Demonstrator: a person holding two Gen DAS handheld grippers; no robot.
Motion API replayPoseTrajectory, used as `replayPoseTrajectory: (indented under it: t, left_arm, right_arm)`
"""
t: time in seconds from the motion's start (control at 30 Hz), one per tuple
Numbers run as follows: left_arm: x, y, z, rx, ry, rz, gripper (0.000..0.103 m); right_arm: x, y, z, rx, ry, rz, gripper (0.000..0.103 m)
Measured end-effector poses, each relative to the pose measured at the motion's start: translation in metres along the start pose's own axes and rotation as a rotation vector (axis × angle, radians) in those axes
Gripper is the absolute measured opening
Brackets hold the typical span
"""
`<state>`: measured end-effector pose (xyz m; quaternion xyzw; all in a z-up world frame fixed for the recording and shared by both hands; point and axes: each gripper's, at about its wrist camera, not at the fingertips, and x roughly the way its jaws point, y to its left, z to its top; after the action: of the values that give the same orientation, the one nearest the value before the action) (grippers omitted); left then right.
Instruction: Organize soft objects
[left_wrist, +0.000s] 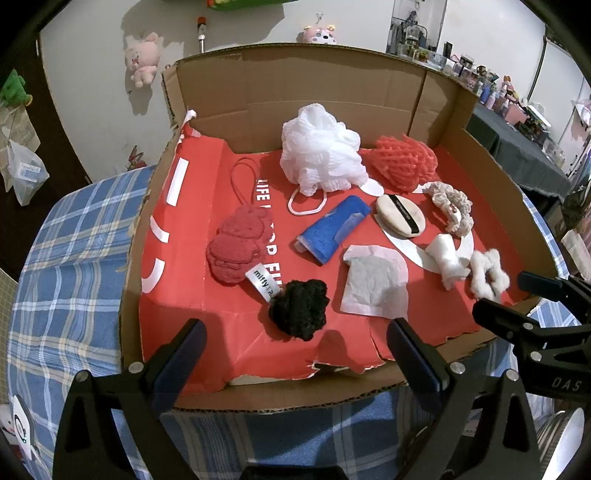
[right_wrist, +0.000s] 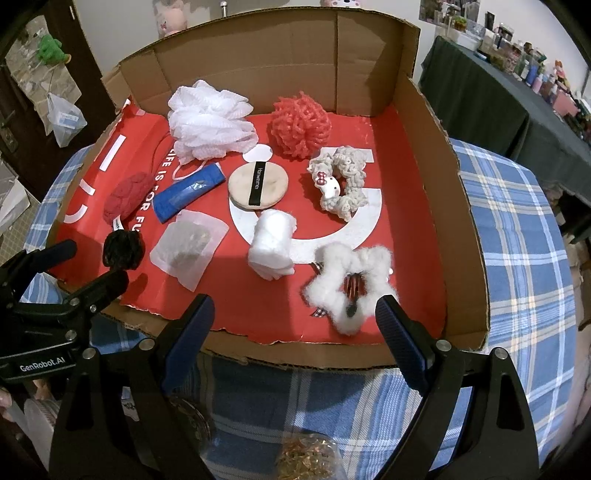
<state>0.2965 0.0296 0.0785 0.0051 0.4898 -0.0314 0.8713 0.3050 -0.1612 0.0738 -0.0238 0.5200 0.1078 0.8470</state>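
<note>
Inside the shallow cardboard box (right_wrist: 461, 206), lined with red paper, the white fluffy star-shaped hair clip (right_wrist: 349, 286) is seen just ahead of the wide-open right gripper (right_wrist: 295, 317). The left gripper (left_wrist: 295, 341) is also spread wide, nearer the black woolly scrunchie (left_wrist: 299, 308).

Right gripper (right_wrist: 295, 317) spread wide over cardboard tray (right_wrist: 436, 221) front edge, white fluffy star scrunchie (right_wrist: 354, 284) between fingertips, untouched; left gripper (right_wrist: 88, 262) beside black pompom (right_wrist: 123, 247).

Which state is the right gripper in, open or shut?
Open. The right gripper has its fingers spread wide, nothing between them, near the white fluffy scrunchie.
</note>
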Motion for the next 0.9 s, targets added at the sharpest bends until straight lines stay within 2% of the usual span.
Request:
replayPoseTrajectory:
  t: [0.9]
  left_arm:
    - [0.0005,0.0,-0.0006,0.0,-0.002,0.005,0.1]
  right_arm:
    - [-0.0001,0.0001,-0.0005,0.003,-0.004,0.006,0.089]
